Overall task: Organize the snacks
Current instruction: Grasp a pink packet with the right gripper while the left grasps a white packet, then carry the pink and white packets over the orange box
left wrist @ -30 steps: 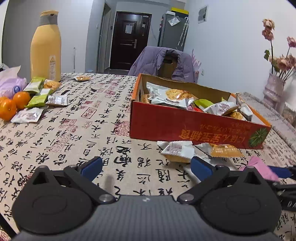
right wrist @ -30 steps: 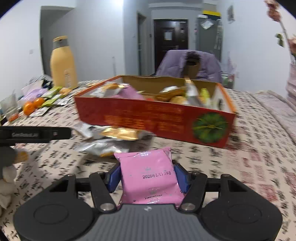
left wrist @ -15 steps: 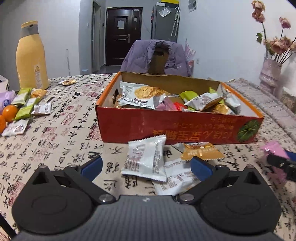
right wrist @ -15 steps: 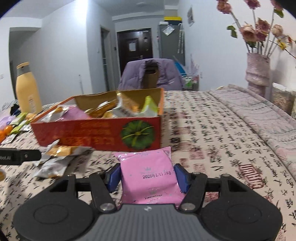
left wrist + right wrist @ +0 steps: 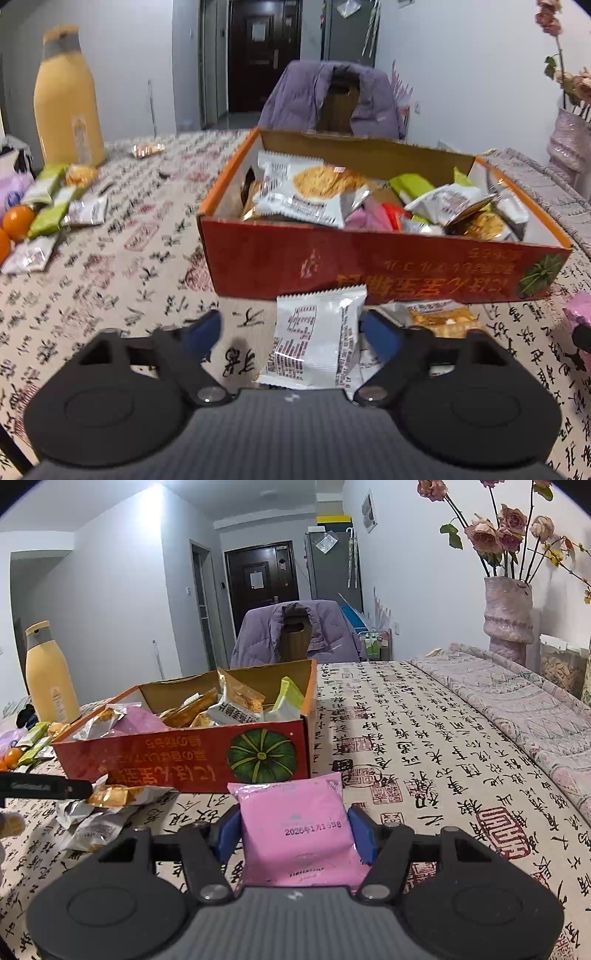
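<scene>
An open red cardboard box [image 5: 369,264] full of snack packets stands on the table; it also shows in the right wrist view [image 5: 177,757]. My left gripper [image 5: 291,332] is open around a white snack packet [image 5: 314,339] that lies in front of the box; its fingers do not press it. A gold packet [image 5: 439,317] lies beside it. My right gripper [image 5: 295,829] is shut on a pink snack packet [image 5: 295,834], held right of the box's near corner. The pink packet shows at the right edge of the left wrist view [image 5: 580,310].
Loose packets [image 5: 96,812] lie in front of the box. Green and silver packets [image 5: 55,206], oranges [image 5: 16,221] and a tall yellow bottle [image 5: 68,103] are at the far left. A vase of roses [image 5: 508,616] stands at the right. A chair with a purple jacket [image 5: 332,99] is behind the table.
My left gripper has moved forward and right, so the white packet now lies between its open fingers. My right gripper has swung right with the pink packet, past the box's corner.
</scene>
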The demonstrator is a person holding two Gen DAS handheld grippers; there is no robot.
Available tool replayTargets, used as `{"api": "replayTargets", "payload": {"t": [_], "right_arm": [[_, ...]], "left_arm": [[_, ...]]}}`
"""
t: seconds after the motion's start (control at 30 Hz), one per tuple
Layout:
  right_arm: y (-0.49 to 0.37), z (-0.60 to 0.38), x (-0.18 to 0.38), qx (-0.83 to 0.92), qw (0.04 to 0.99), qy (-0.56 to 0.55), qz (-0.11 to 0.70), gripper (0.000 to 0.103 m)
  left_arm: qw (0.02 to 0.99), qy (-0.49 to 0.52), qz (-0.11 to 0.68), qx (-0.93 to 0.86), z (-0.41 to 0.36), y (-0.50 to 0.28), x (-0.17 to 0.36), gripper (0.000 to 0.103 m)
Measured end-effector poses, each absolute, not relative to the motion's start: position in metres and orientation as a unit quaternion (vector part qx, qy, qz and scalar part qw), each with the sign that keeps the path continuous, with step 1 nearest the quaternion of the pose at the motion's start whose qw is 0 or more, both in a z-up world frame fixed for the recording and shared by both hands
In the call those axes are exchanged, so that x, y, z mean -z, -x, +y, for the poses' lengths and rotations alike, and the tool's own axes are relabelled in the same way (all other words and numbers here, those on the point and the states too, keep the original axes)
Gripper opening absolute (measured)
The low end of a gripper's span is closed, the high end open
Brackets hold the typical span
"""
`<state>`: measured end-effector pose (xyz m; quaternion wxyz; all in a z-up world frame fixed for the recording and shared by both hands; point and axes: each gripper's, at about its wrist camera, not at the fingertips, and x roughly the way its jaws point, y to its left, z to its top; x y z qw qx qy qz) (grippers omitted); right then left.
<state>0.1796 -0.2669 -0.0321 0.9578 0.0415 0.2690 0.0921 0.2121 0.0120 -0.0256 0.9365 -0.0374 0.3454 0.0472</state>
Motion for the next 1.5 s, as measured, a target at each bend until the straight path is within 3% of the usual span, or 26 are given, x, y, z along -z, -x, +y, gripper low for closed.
{"api": "replayTargets", "payload": {"t": [0.1,0.23,0.77,1.5], "right_arm": [[-0.180,-0.267,0.033,-0.091,0.958,-0.042,0.270,0.061],[-0.180,-0.266,0.034,-0.090,0.957,-0.039,0.274,0.061],[-0.172,-0.261,0.025,-0.101,0.960,-0.030,0.260,0.061],[-0.210,-0.211,-0.053,-0.146,0.975,0.000,0.168,0.061]], "left_arm": [[0.931,0.044,0.362,-0.036,0.012,-0.216,0.033,0.059],[0.933,0.042,0.355,-0.033,0.012,-0.214,0.034,0.050],[0.950,0.037,0.307,-0.035,0.014,-0.185,0.013,0.048],[0.985,0.016,0.170,-0.005,-0.005,-0.196,-0.080,0.049]]}}
